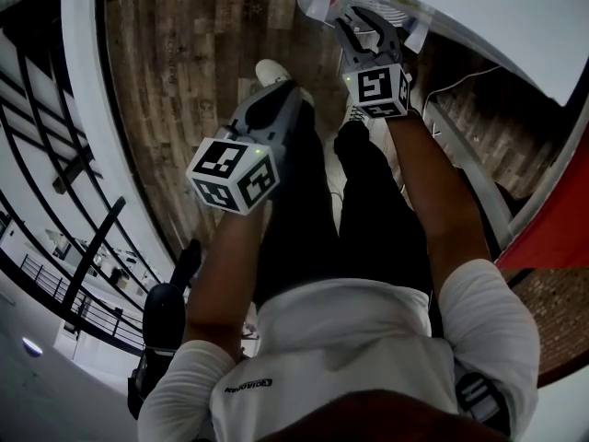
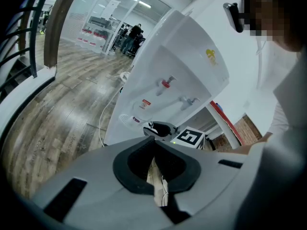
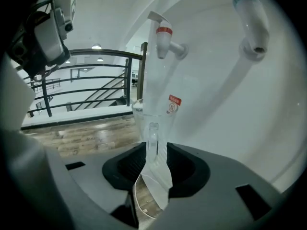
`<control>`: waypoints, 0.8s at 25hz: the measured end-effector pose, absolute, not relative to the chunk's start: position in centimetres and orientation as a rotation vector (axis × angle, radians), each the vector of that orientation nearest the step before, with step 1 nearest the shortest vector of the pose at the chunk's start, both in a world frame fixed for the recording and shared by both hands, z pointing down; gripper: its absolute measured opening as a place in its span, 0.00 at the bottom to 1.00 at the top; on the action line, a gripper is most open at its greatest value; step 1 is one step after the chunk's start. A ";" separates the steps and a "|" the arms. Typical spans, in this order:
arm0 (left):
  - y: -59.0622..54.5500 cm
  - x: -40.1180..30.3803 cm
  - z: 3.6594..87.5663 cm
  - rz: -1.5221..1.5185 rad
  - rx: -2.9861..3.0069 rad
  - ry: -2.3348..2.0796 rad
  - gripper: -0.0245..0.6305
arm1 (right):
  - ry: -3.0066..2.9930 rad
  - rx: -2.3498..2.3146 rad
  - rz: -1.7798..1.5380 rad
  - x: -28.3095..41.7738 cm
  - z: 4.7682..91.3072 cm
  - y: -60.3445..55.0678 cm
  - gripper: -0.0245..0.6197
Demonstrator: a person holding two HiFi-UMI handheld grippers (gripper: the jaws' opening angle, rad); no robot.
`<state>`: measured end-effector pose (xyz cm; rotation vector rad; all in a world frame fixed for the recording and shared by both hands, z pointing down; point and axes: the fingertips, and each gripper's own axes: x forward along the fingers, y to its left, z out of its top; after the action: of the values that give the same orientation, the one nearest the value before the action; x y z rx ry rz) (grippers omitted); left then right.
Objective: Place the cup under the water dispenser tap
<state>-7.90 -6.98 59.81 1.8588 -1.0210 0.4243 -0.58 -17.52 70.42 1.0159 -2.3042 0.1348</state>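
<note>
A clear cup [image 3: 152, 121] with a handle stands upright right under the red tap [image 3: 163, 36] of the white water dispenser [image 3: 216, 109]. Its handle lies between the jaws of my right gripper [image 3: 154, 146], which stand a little apart from it, so the gripper is open. The blue tap [image 3: 252, 18] is further right. In the head view the right gripper [image 1: 363, 28] reaches to the dispenser [image 1: 479, 7]. My left gripper [image 2: 154, 140] hangs back with its jaw tips together and nothing in them; from it I see the dispenser [image 2: 187, 56] and the right gripper [image 2: 160, 127].
Wooden floor [image 1: 184, 63] lies below. A black railing [image 3: 81, 87] stands to the left, and a white cable [image 2: 103, 114] runs beside the dispenser. The person's dark legs [image 1: 368, 191] and white shoes [image 1: 271, 70] are underneath. Some people [image 2: 130, 36] stand far off.
</note>
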 end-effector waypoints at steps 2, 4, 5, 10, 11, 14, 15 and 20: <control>-6.9 -7.9 59.9 0.426 1.855 -1.025 0.03 | -2.290 1.015 0.138 -0.2 70.5 -17.1 0.23; -6.7 -7.8 59.9 0.428 1.849 -1.032 0.03 | -2.275 1.012 0.156 0.3 70.5 -16.4 0.24; -6.7 -7.8 59.9 0.432 1.848 -1.037 0.03 | -2.268 1.013 0.174 0.6 70.4 -16.0 0.24; -7.0 -7.4 58.6 0.502 1.906 -1.075 0.03 | -2.256 1.058 0.400 1.7 68.4 -13.9 0.24; -7.2 -7.3 58.1 0.501 1.912 -1.080 0.03 | -2.257 1.067 0.455 1.7 67.8 -13.4 0.24; -7.8 -7.0 56.2 0.484 1.924 -1.094 0.03 | -2.268 1.071 0.573 1.7 65.2 -11.9 0.18; -7.9 -6.9 55.4 0.482 1.931 -1.098 0.03 | -2.273 1.070 0.602 1.9 64.1 -11.4 0.11; -8.1 -6.0 50.6 0.491 1.992 -1.101 0.03 | -2.392 0.998 0.752 1.6 57.2 -10.0 0.07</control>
<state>-6.00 -8.11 50.58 1.9925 -1.1010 0.4913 1.62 -10.02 57.20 0.9980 -2.3922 0.7520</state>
